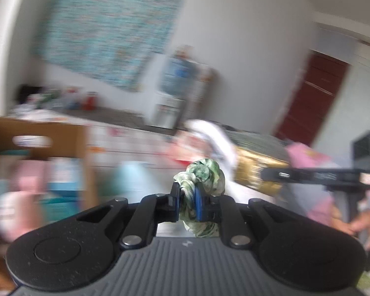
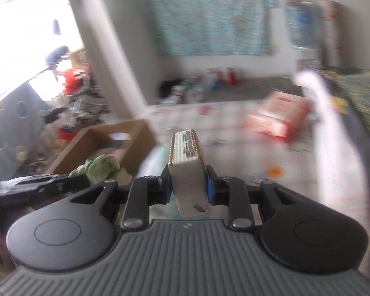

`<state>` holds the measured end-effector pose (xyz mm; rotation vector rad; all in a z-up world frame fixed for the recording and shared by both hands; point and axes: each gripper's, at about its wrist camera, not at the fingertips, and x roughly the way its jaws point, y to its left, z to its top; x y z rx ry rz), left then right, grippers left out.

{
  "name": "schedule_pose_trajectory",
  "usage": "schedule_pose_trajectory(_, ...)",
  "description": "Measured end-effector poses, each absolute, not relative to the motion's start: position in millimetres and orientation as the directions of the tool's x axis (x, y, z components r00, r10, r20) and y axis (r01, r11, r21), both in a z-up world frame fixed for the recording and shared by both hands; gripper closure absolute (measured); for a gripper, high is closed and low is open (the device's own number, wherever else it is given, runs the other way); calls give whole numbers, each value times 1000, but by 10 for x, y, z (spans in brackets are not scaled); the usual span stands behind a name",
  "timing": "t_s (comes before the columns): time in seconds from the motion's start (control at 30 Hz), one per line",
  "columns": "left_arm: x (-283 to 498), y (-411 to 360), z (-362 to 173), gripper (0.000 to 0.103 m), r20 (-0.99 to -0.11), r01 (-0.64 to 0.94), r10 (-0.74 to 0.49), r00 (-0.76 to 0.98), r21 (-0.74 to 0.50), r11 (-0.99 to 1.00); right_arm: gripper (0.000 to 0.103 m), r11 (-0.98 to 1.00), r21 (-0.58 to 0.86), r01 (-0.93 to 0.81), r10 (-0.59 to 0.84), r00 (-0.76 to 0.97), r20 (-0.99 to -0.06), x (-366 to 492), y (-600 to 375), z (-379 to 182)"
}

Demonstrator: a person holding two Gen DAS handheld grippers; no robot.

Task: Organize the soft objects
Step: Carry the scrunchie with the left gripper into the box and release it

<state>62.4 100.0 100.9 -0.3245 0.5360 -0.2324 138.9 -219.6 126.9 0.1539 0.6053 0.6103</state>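
In the left wrist view my left gripper [image 1: 188, 202] is shut on a crumpled green-and-white patterned cloth [image 1: 206, 176], which bulges above and below the blue pads. In the right wrist view my right gripper [image 2: 188, 185] is shut on a white rectangular pack with gold edging [image 2: 187, 162], held on edge between the pads. Each view catches the other gripper from the side: the right gripper [image 1: 271, 175] with its gold-edged pack [image 1: 254, 172], and the left gripper [image 2: 76, 180] with the green cloth [image 2: 101, 166]. Both views are blurred.
An open cardboard box [image 2: 133, 135] with soft things inside stands to the left, by a bed with a patterned sheet [image 2: 224, 133]. A red-and-pink pack [image 2: 278, 116] and a white cloth [image 2: 333, 135] lie on the bed. A hand [image 1: 365, 224] holds the right gripper's handle.
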Motion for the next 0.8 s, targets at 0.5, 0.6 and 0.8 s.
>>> schedule_pose_trajectory(0.5,671,2786,58,90,-804,-438,-10,594,-333,835,78,584,429,-689,772,308,-556,1342,-247,1104)
schedule_pose_trajectory(0.6,630,2929,-35,90,-822,-462,-29,569,-348,816,78,557,440,-704,765,230,-601,1362,17,1044)
schedule_pose_trajectory(0.8,573,2971,-46,89,-821,-472,-27,570,-355,807,77,504,523,-687,743,37,-668,1395,485,847)
